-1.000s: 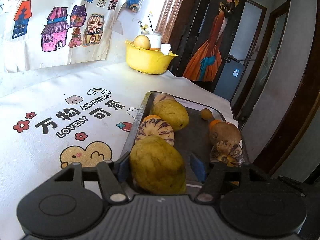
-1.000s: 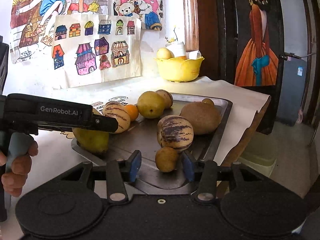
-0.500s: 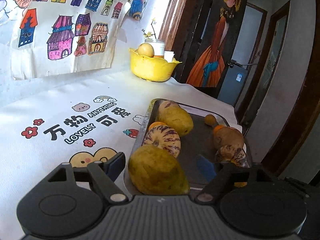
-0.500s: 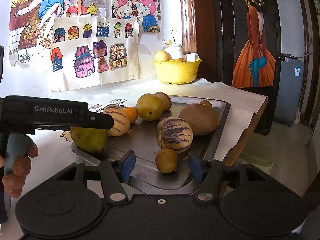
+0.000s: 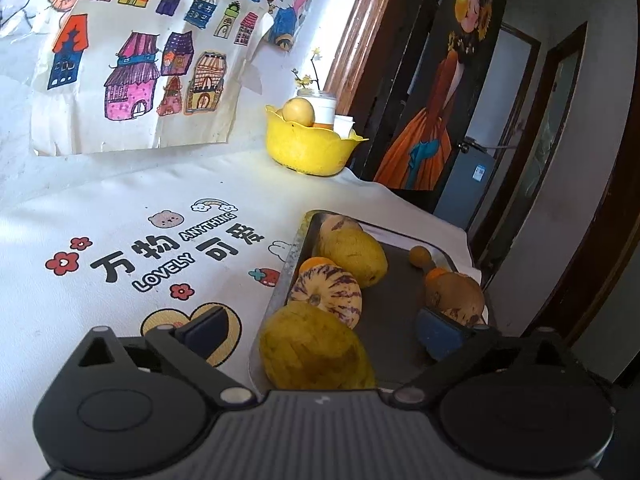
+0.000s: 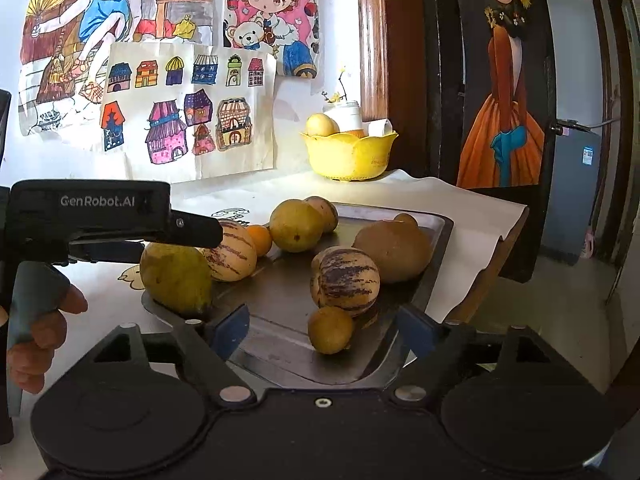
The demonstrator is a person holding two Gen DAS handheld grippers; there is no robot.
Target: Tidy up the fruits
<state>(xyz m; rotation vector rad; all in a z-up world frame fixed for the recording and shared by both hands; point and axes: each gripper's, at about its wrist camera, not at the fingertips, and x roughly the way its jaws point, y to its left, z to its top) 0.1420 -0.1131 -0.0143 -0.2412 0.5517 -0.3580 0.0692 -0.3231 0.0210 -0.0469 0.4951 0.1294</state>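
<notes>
A grey metal tray [image 5: 394, 316] [image 6: 280, 340] holds several fruits. A large yellow-green fruit [image 5: 314, 350] [image 6: 176, 278] rests at the tray's near left corner. My left gripper [image 5: 320, 334] is open wide around it, not touching. Behind it lie a striped melon [image 5: 328, 294], an orange [image 5: 314, 264] and a yellow fruit [image 5: 354, 254]. My right gripper [image 6: 320, 330] is open, with a small round yellow fruit [image 6: 330, 330] between its fingers on the tray. A striped melon [image 6: 346, 282] and a brown fruit [image 6: 394, 248] sit behind it.
A yellow bowl [image 5: 310, 148] [image 6: 350, 154] with a fruit and a white jar stands at the back by the wall. The white printed tablecloth [image 5: 120, 240] covers the table left of the tray. The table edge [image 6: 496, 248] drops off right of the tray.
My left gripper let go of the large yellow-green fruit and opened wide; the fruit now rests on the tray. My right gripper also opened wider around the small yellow fruit.
</notes>
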